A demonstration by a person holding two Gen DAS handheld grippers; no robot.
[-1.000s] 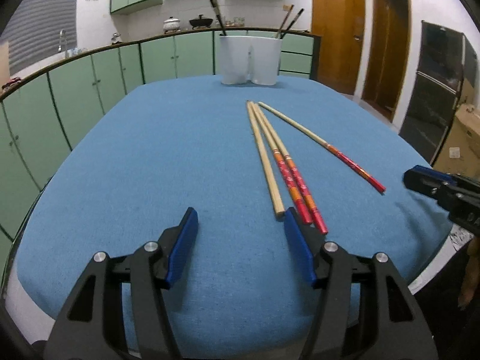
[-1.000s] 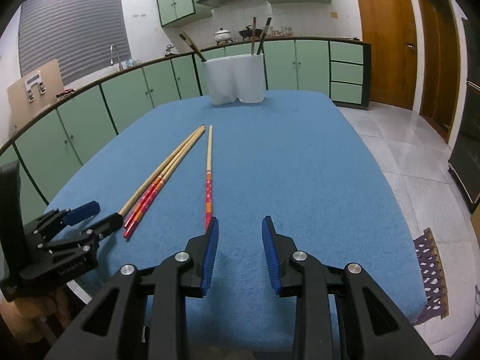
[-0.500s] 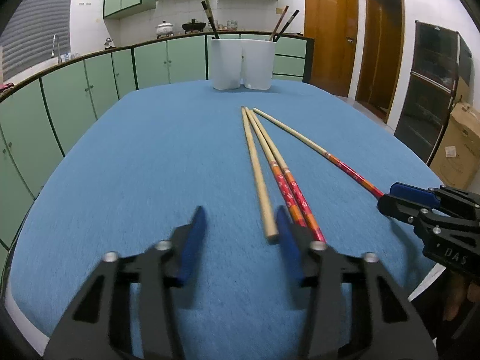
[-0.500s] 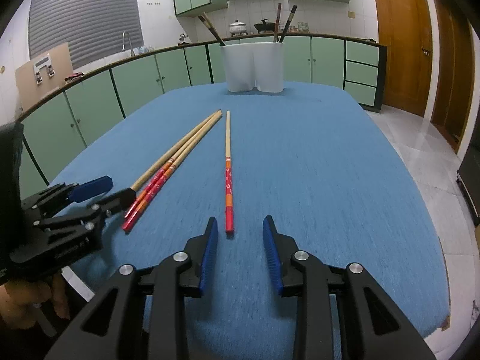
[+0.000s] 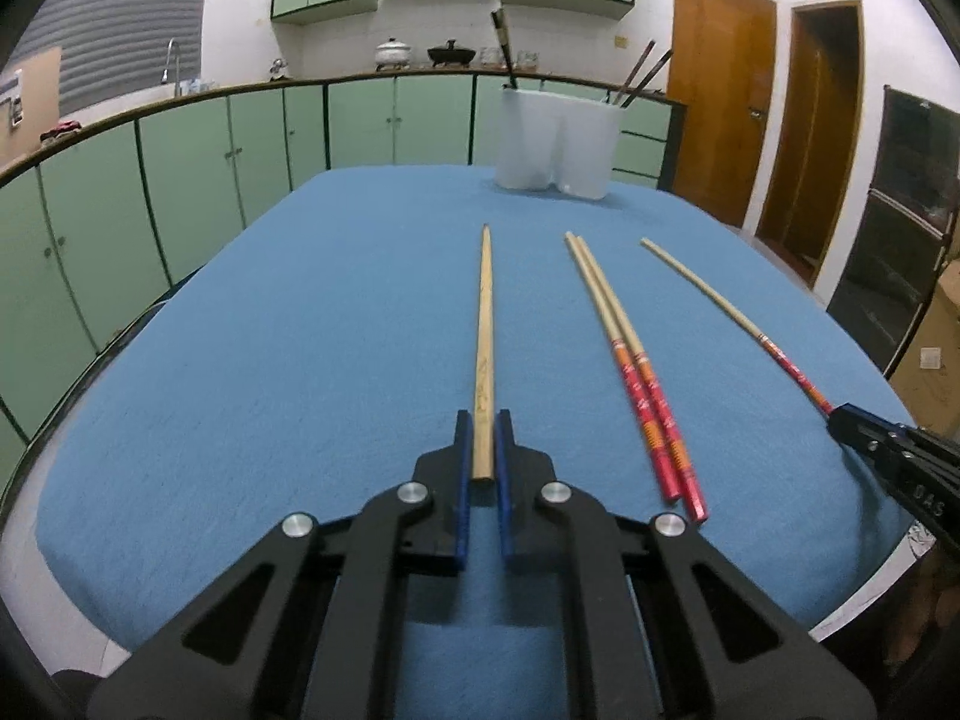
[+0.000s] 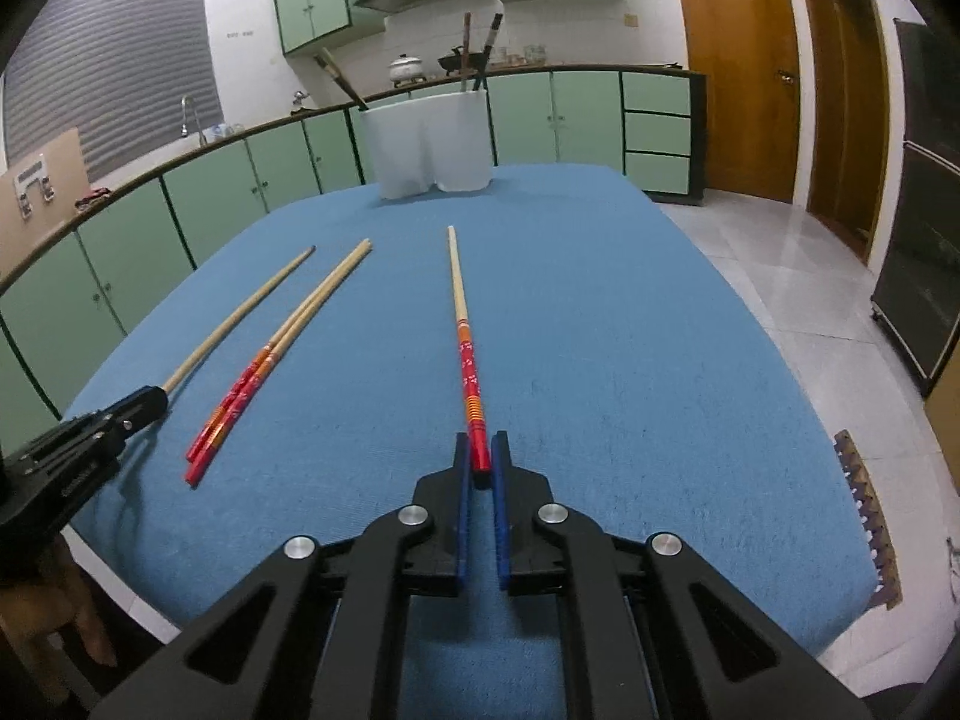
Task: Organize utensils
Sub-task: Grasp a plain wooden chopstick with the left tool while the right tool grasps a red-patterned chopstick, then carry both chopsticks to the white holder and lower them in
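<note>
Plain wooden chopstick (image 5: pixel 483 348) now clamped at its near end in the left gripper (image 5: pixel 482 420), jaws narrowed onto it — half a second ago those jaws stood wide, beside the stick. Lying lengthwise on the blue tablecloth (image 5: pixel 300 360), tip pointing toward the far white utensil holder (image 5: pixel 558 144). Now set apart from the pair of red-handled chopsticks (image 5: pixel 636 360), where earlier close against them. Single red-handled chopstick (image 6: pixel 465 336) gripped at its red end by the right gripper (image 6: pixel 479 441), jaws closed on it; previously just short of it, jaws apart. Dark chopsticks (image 6: pixel 480 51) standing in the holder, unchanged. Faint marking on the wooden stick's near part, unreadable. Letters "DAS" visible on the right gripper's body in the left wrist view.
</note>
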